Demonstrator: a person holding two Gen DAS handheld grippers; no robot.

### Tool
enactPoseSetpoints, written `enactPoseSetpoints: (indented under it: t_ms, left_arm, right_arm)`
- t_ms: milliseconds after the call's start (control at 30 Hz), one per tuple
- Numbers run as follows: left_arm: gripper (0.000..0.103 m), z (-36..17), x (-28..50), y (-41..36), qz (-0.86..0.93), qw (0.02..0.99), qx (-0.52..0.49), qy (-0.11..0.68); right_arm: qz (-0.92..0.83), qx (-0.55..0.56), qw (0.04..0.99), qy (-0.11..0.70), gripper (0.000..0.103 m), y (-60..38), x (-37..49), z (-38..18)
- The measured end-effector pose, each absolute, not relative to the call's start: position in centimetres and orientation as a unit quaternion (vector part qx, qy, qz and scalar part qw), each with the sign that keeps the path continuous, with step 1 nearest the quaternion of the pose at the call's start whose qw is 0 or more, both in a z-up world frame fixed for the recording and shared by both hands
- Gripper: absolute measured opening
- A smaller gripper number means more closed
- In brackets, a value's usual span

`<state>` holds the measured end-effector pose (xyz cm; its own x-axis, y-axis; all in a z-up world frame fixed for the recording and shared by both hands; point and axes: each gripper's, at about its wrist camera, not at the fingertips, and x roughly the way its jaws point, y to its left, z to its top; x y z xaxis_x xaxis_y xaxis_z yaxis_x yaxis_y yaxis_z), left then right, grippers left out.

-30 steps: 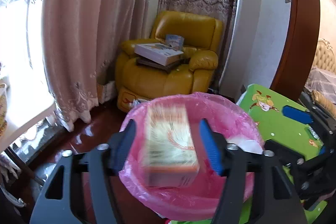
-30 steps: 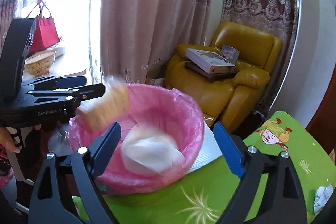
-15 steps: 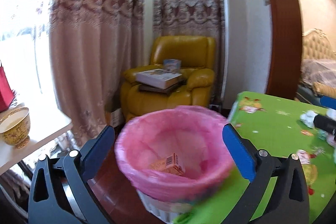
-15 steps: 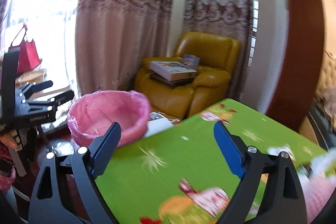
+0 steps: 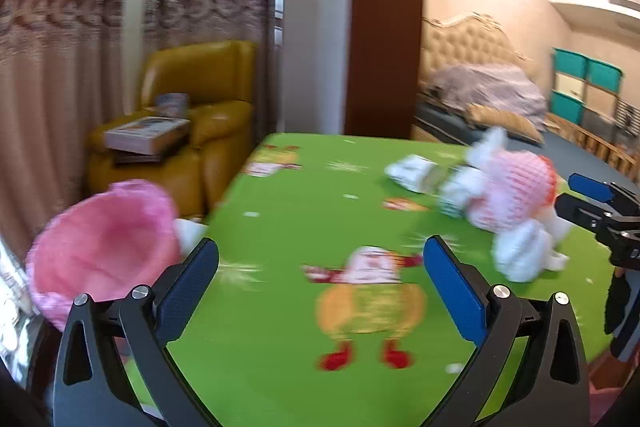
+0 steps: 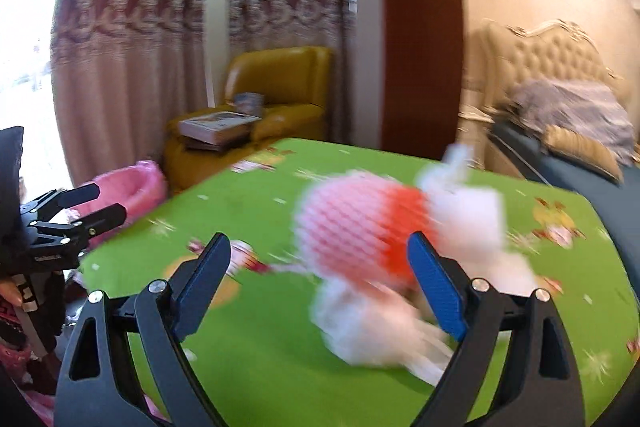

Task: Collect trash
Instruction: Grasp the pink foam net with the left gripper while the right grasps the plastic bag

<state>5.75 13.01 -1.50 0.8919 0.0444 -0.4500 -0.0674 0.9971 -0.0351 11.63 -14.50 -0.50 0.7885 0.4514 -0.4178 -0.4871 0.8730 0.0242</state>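
Pink-orange foam net (image 6: pixel 356 227) with white tissues (image 6: pixel 372 323), blurred | both grippers' fingers (image 6: pixel 436 291) wide, empty

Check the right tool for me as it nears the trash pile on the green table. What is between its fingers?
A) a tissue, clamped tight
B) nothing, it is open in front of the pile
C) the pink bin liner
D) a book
B: the right tool is spread wide with nothing clamped; the pink foam net and white tissues lie ahead on the green table.
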Motion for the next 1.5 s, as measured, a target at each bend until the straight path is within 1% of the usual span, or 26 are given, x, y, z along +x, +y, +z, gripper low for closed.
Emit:
enactPoseSetpoints:
  t_ms: [333,400,467,633,700,767,800,833,867,900,933,967,1000,1100,1267,1500]
  left_arm:
    - [0.096,-2.8,10.8,3.4,-0.059,0.966,0.005,0.251]
    - [0.093,-3.0,11.8,2.4,-0.07,0.964,0.0,0.255]
    - [0.088,-3.0,12.9,1.3,-0.082,0.963,-0.007,0.258]
    - [0.069,-2.8,14.7,-0.7,-0.114,0.959,-0.007,0.259]
    - [0.066,-2.7,15.1,-1.4,-0.122,0.959,-0.005,0.257]
    - [0.066,-2.8,15.6,-1.9,-0.132,0.958,-0.005,0.256]
    - [0.063,-2.8,15.8,-2.0,-0.136,0.957,-0.006,0.256]
    - [0.054,-2.9,16.1,-2.2,-0.145,0.955,-0.009,0.257]
    - [0.049,-3.0,16.4,-2.3,-0.159,0.952,-0.014,0.261]
    - [0.039,-3.2,16.6,-2.4,-0.169,0.949,-0.018,0.264]
    - [0.032,-3.2,16.7,-2.5,-0.175,0.948,-0.019,0.264]
    - [0.029,-3.3,16.5,-2.4,-0.174,0.949,-0.019,0.262]
    - [0.021,-3.3,16.2,-2.3,-0.174,0.951,-0.018,0.257]
    - [0.019,-2.8,15.2,-1.8,-0.168,0.955,-0.021,0.243]
    - [0.019,-1.8,12.8,0.6,-0.136,0.967,-0.011,0.217]
    - [0.019,-2.2,10.7,4.4,-0.089,0.969,-0.016,0.228]
  right_arm:
    - [0.167,-0.036,0.961,0.217,0.087,-22.0,11.7,-2.7]
    - [0.162,-0.036,0.962,0.218,0.087,-23.1,11.7,-3.2]
    - [0.159,-0.037,0.961,0.222,0.087,-23.4,11.7,-3.7]
    - [0.154,-0.021,0.959,0.236,0.087,-24.5,12.0,-4.3]
    - [0.15,-0.015,0.959,0.238,0.087,-25.0,12.2,-4.4]
    - [0.149,-0.011,0.959,0.24,0.087,-25.3,12.2,-4.5]
    - [0.148,-0.008,0.959,0.241,0.087,-25.4,12.2,-4.5]
    - [0.148,-0.006,0.959,0.241,0.087,-25.4,12.0,-4.6]
    - [0.147,-0.006,0.959,0.241,0.087,-25.4,11.9,-4.6]
    - [0.146,-0.008,0.959,0.242,0.087,-25.4,11.9,-4.6]
    - [0.145,-0.009,0.959,0.242,0.087,-25.3,11.9,-4.6]
    - [0.145,-0.01,0.959,0.243,0.087,-25.2,11.9,-4.6]
    - [0.145,-0.011,0.959,0.244,0.087,-25.1,11.9,-4.6]
    - [0.151,-0.017,0.957,0.248,0.087,-24.2,11.9,-4.7]
    - [0.175,-0.028,0.95,0.257,0.087,-22.1,12.0,-5.0]
    - [0.209,-0.061,0.937,0.274,0.087,-17.8,12.6,-5.5]
